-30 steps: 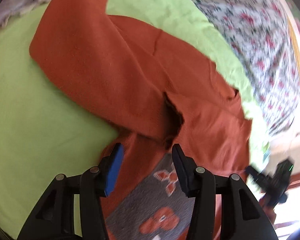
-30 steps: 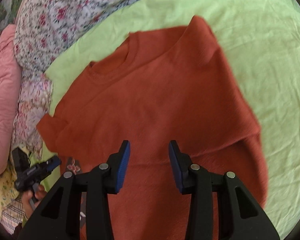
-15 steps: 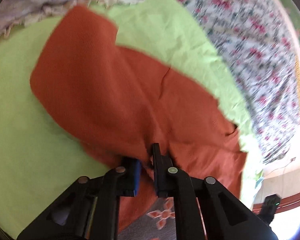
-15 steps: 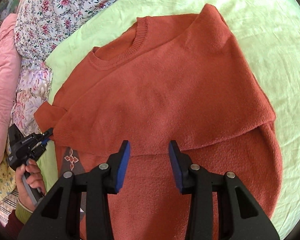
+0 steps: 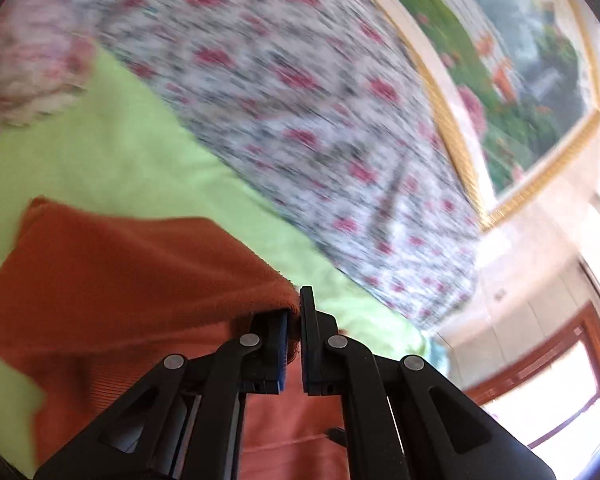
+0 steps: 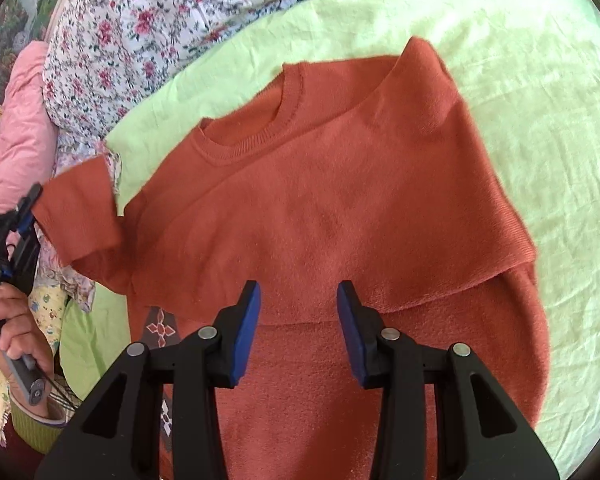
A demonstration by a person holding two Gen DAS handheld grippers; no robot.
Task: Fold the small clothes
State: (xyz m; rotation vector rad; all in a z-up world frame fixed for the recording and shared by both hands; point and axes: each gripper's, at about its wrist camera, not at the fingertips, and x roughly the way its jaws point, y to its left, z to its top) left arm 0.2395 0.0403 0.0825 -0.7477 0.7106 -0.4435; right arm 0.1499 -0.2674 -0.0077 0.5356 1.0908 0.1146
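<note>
Your green sheet (image 6: pixel 520 80) covers the bed, with the floral quilt (image 6: pixel 140 20) bunched along its far edge and a pink pillow (image 6: pixel 16 120) at the left of the right wrist view. The rust-orange sweater (image 6: pixel 320 200) lies flat in the middle of the sheet, neck toward the quilt, one side already folded across the body. Its left sleeve (image 6: pixel 80 216) is lifted off the sheet. Your left gripper (image 5: pixel 294 320) has just been closing and now pinches the sleeve cuff between its pads; your hand (image 6: pixel 8 336) grips its handle. Your right gripper (image 6: pixel 298 300) hovers over the lower body of the sweater, jaws apart, with nothing between the 2 blue pads (image 6: pixel 248 332).
</note>
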